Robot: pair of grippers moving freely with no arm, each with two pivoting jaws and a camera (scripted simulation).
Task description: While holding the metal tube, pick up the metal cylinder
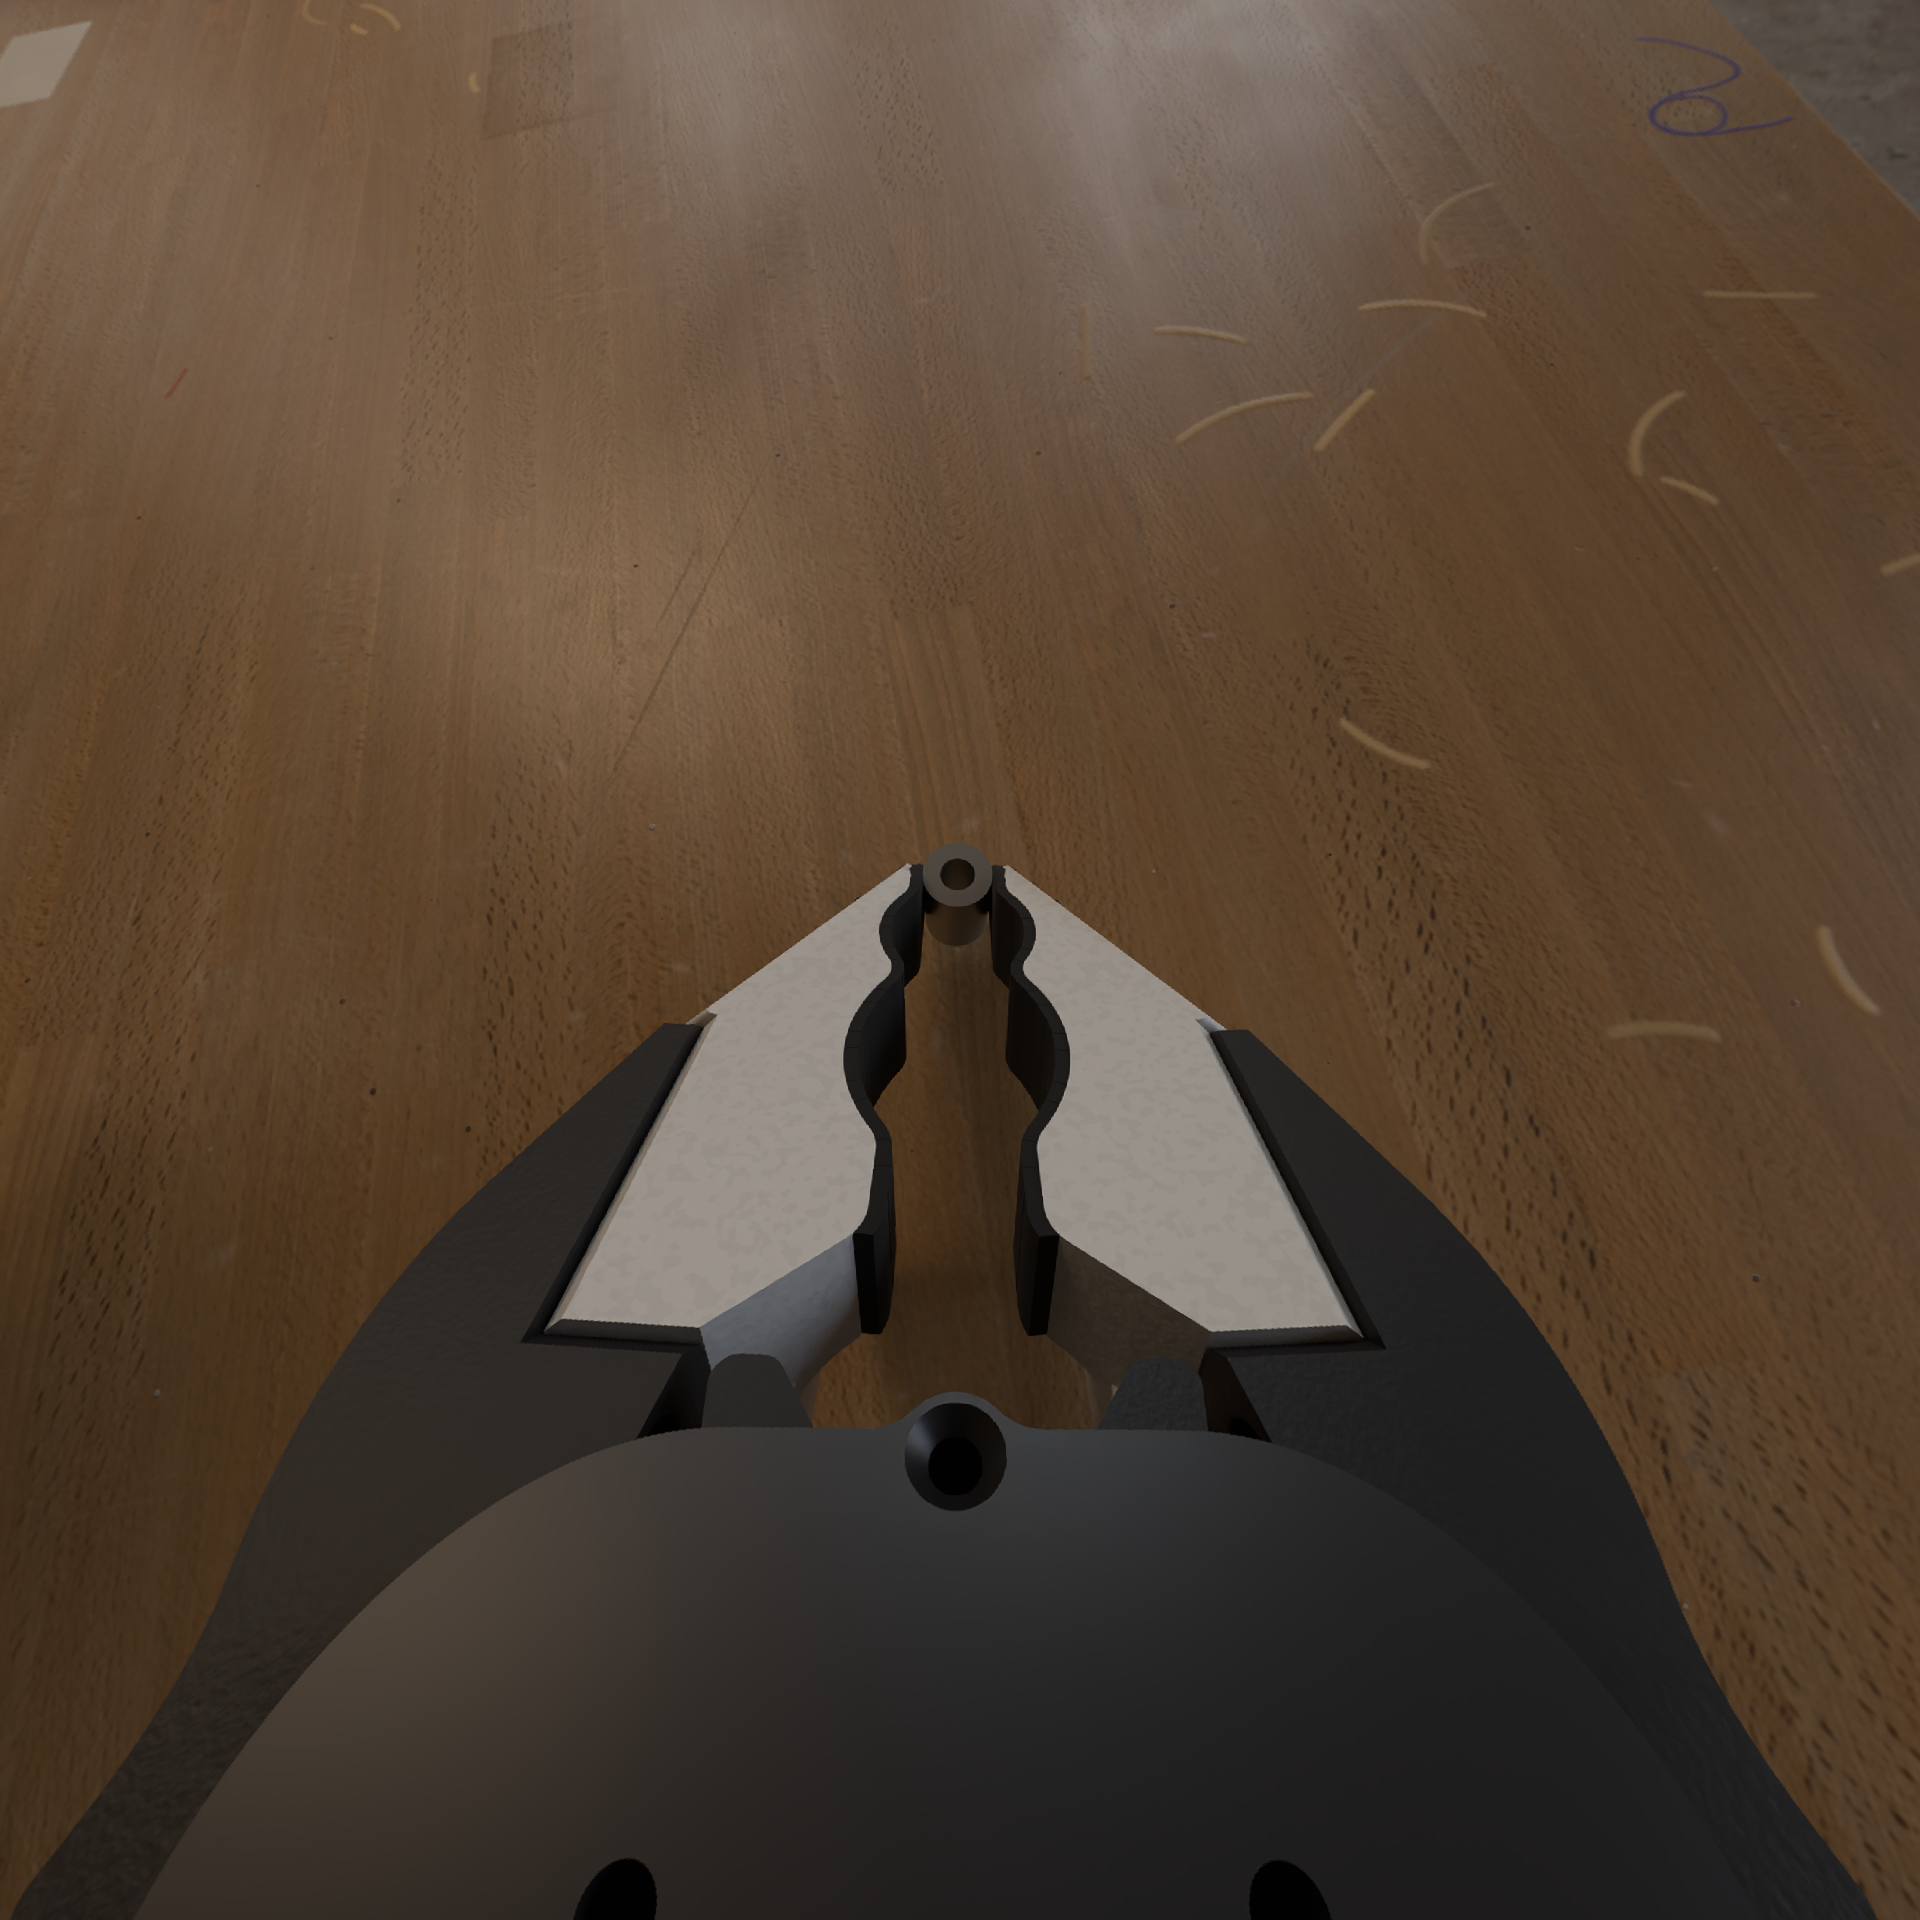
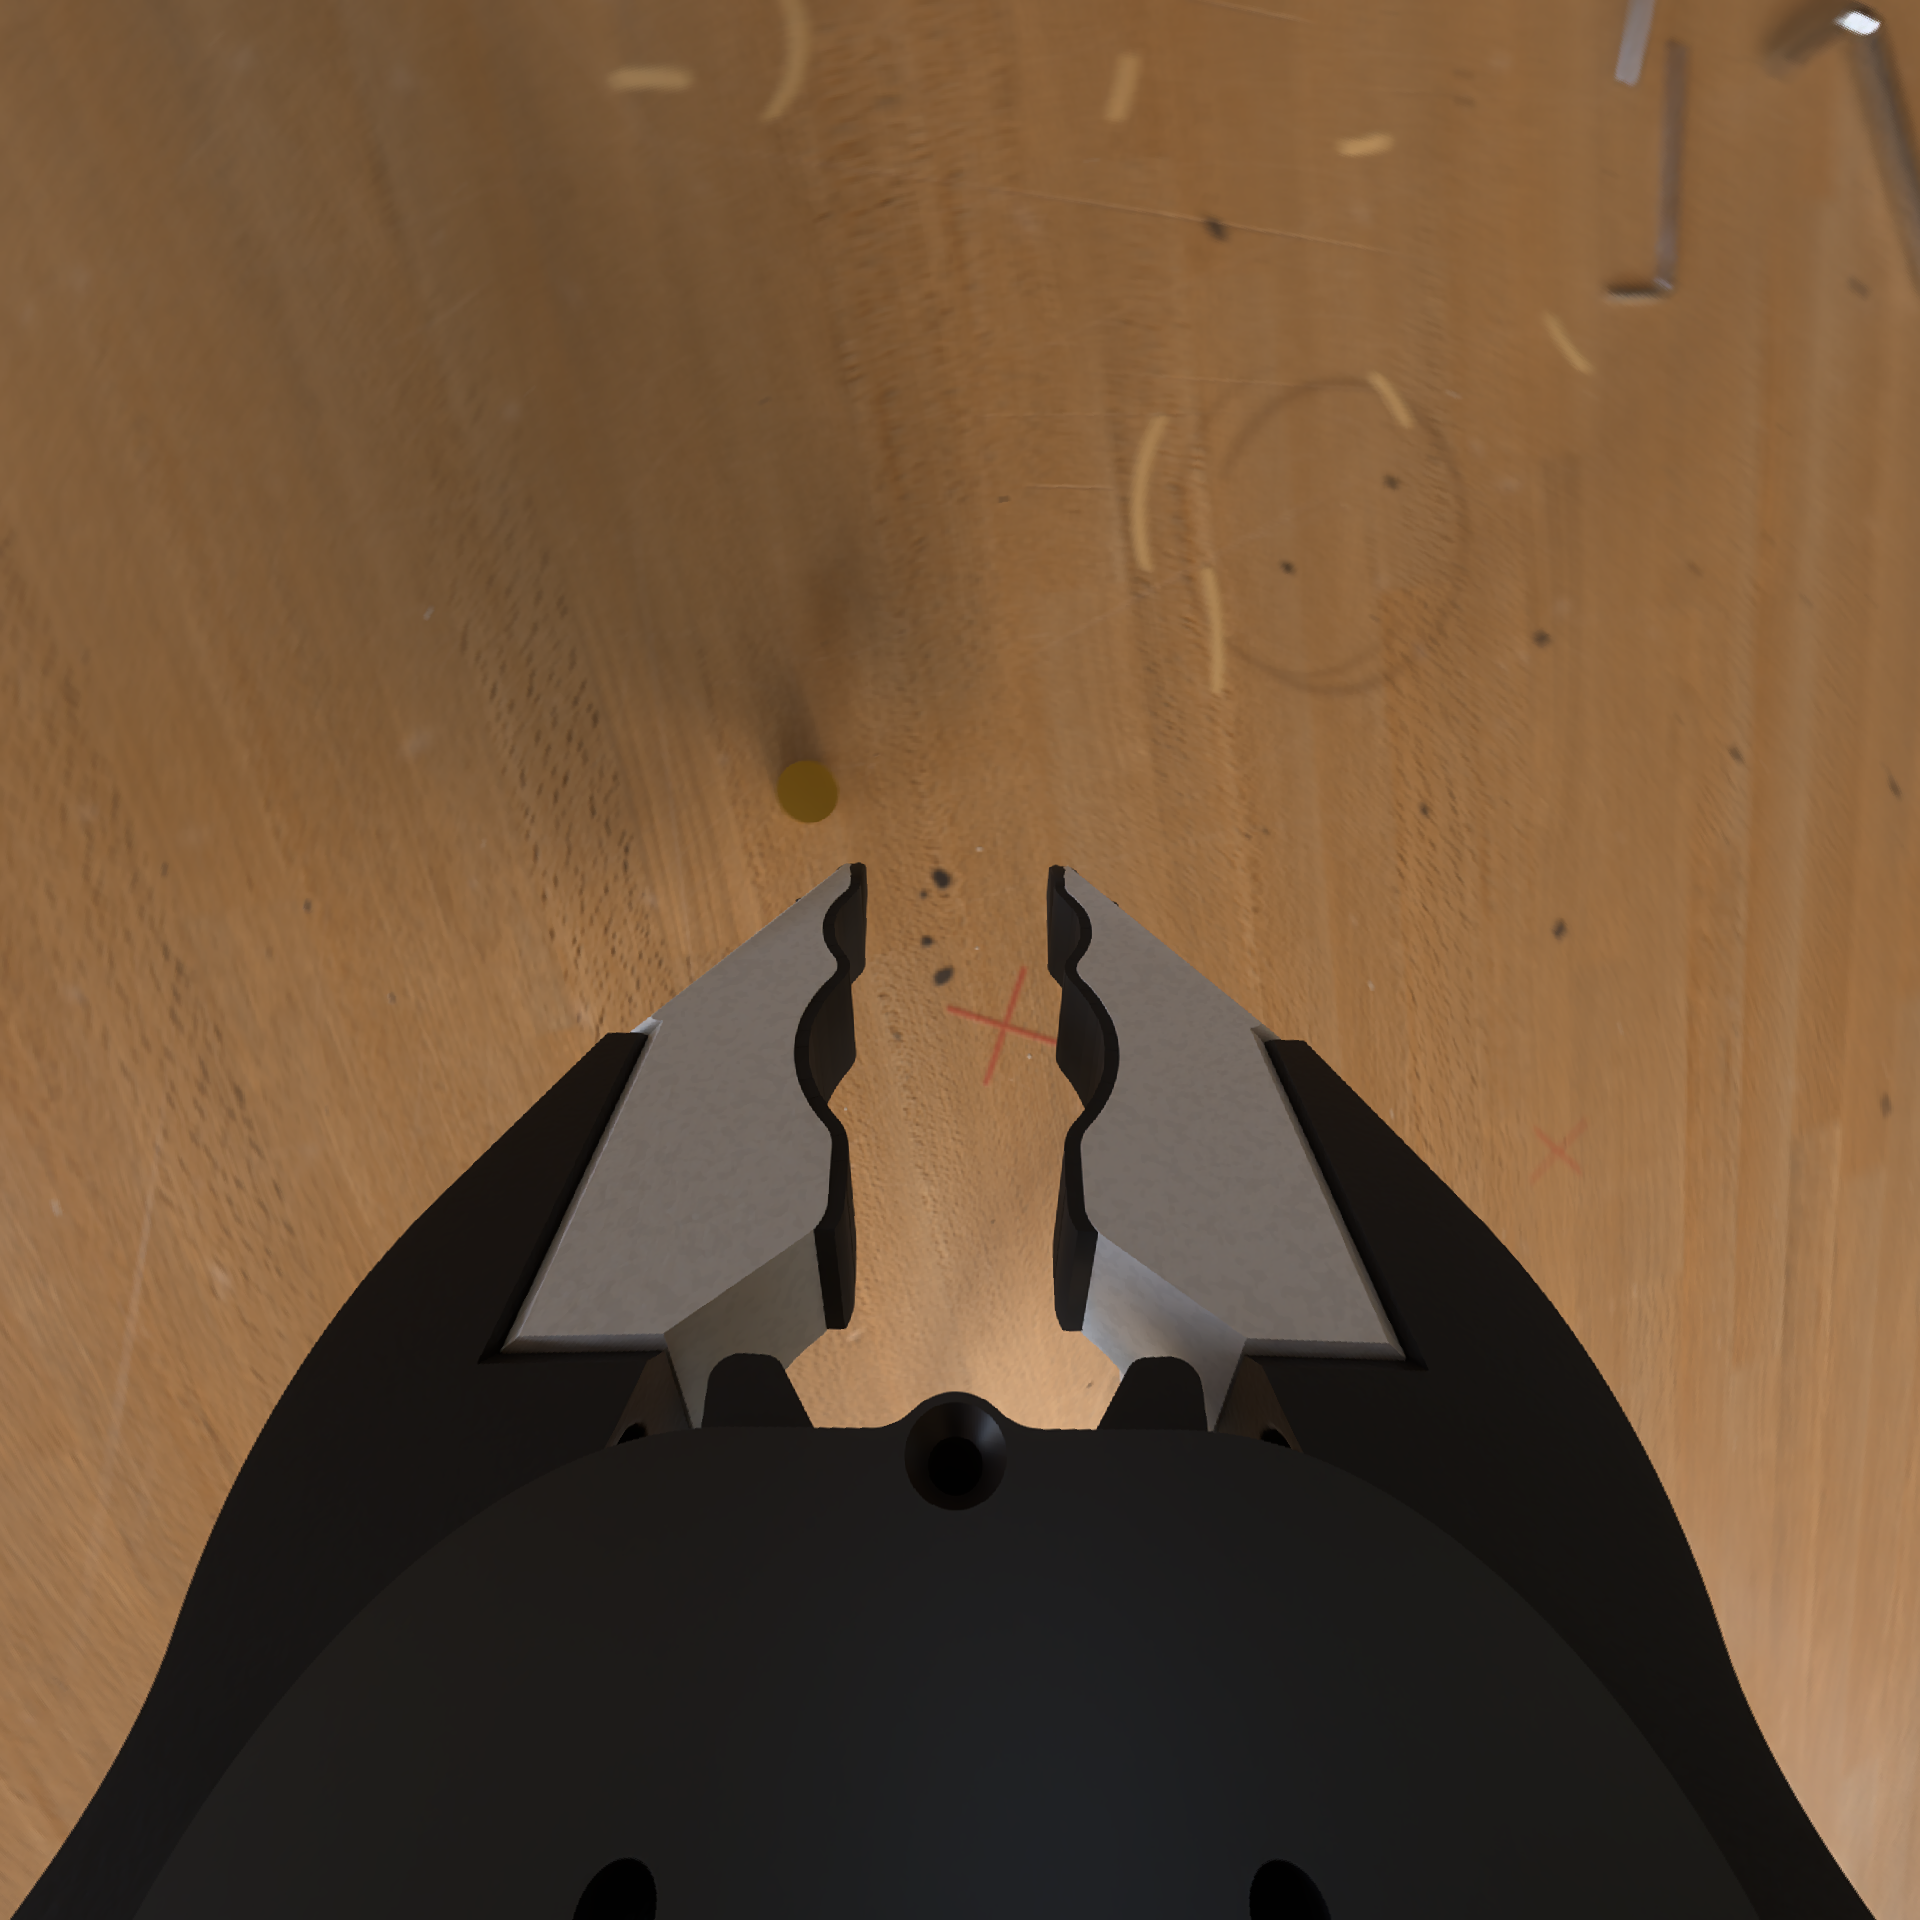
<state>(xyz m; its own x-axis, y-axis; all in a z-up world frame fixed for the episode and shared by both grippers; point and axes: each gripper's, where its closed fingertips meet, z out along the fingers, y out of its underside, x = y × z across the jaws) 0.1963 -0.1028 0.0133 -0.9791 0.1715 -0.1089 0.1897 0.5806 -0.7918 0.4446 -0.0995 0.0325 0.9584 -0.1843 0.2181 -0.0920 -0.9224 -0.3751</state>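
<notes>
So far we have half the job: our left gripper is clamped on the metal tube, held upright at the fingertips above the wooden table. Our right gripper hangs with a narrow gap and nothing in it, and the metal cylinder, seen end-on as a brass disc, stands on the wood just beyond and left of those tips, not yet grasped. Around the cylinder the wood is bare, with only thin metal rods well apart at far right, and no table edge shows near it.
</notes>
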